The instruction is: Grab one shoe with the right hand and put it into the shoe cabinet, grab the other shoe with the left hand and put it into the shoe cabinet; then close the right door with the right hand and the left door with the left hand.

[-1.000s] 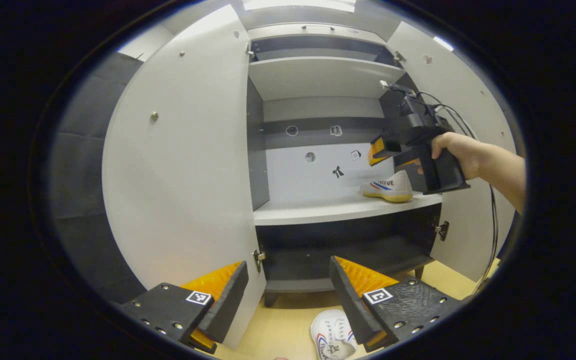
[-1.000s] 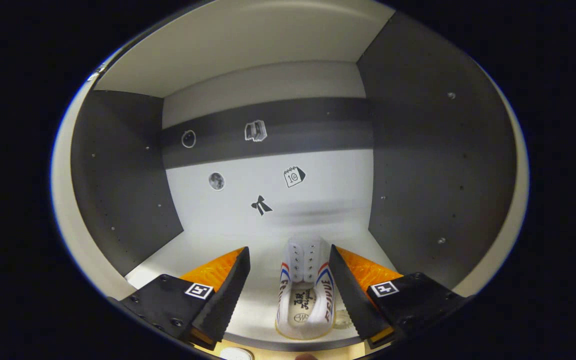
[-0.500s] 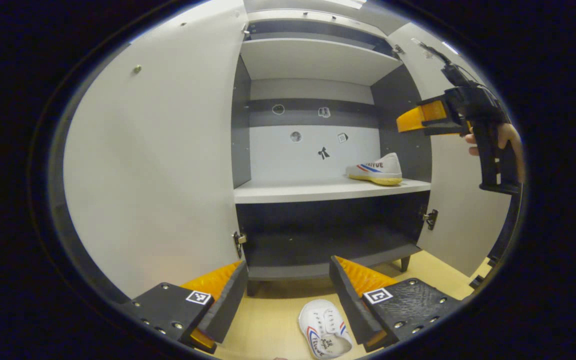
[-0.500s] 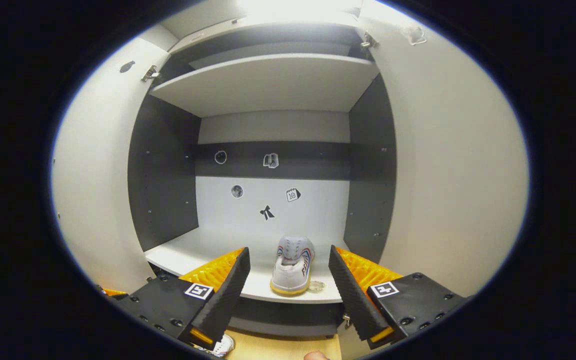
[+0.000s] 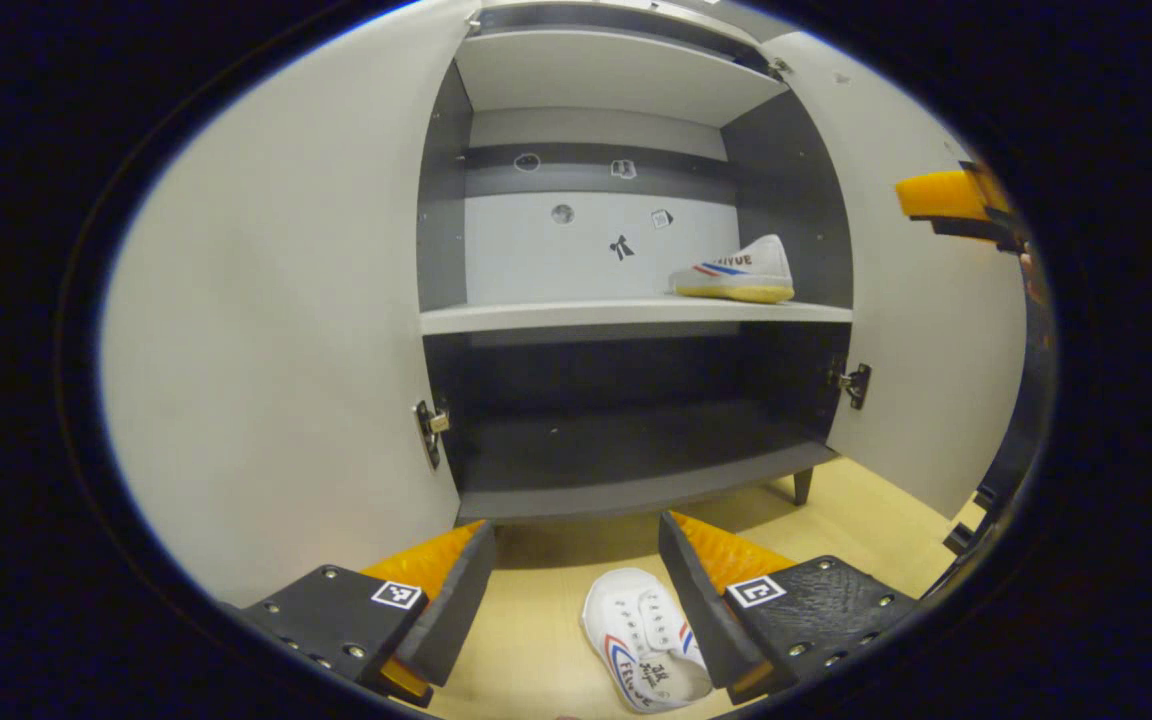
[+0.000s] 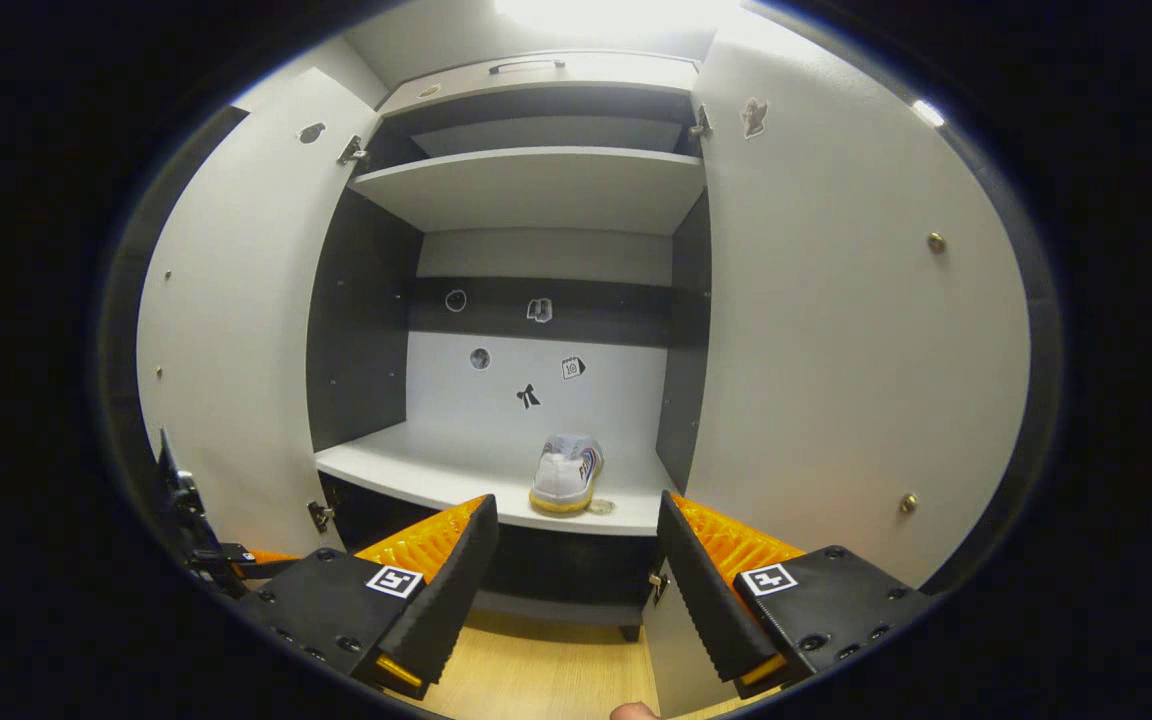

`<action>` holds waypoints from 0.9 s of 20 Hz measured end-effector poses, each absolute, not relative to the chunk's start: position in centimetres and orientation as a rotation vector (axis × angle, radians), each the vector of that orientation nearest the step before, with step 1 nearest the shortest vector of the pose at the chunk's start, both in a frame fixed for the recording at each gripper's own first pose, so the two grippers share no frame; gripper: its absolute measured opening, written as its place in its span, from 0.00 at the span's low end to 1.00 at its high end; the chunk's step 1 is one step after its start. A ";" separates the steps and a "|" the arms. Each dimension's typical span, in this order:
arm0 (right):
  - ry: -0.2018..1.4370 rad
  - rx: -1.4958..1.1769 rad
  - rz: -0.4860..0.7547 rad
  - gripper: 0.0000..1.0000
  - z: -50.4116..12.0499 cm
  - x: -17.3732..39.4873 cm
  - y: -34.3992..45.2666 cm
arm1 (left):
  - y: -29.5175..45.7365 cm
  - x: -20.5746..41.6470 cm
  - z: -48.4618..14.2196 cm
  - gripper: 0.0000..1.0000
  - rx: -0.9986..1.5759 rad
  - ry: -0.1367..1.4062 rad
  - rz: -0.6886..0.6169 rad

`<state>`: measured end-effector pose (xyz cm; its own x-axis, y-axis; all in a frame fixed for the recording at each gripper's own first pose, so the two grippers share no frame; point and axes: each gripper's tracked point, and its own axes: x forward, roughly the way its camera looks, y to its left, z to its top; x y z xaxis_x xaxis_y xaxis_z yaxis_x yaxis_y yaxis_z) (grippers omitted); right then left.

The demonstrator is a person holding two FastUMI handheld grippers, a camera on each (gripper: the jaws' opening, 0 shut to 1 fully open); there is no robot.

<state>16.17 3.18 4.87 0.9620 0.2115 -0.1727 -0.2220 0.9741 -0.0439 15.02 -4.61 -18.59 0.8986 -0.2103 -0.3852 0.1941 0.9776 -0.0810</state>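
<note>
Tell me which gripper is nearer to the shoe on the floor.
Left. The left gripper hangs open just above the shoe on the floor, which lies between its fingers in the left gripper view. The right gripper is open, facing the cabinet shelf, farther away.

One shoe (image 5: pixel 736 272) sits on my cabinet's middle shelf (image 5: pixel 636 315) toward its right side, the other shoe (image 5: pixel 644 652) on the floor (image 5: pixel 866 520) before the cabinet.

Pale wooden floor (image 5: pixel 556 650), bright overhead light (image 6: pixel 606 12)
</note>
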 end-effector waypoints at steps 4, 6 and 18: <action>0.181 -0.074 0.215 1.00 4.2 13.4 2.3 | -5.5 14.0 -23.0 0.94 -0.044 0.504 -0.239; 0.179 -0.074 0.214 1.00 4.1 12.7 2.2 | -5.8 13.3 -25.6 0.94 -0.034 0.561 -0.247; 0.200 -0.072 0.177 0.99 3.6 10.7 0.2 | -6.6 10.2 -36.1 0.94 -0.013 0.853 -0.251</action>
<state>10.73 0.17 3.57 0.9647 0.1671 -0.2037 -0.1815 0.9819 -0.0539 10.24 -6.57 -36.06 0.6297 -0.2243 -0.7438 0.2142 0.9704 -0.1114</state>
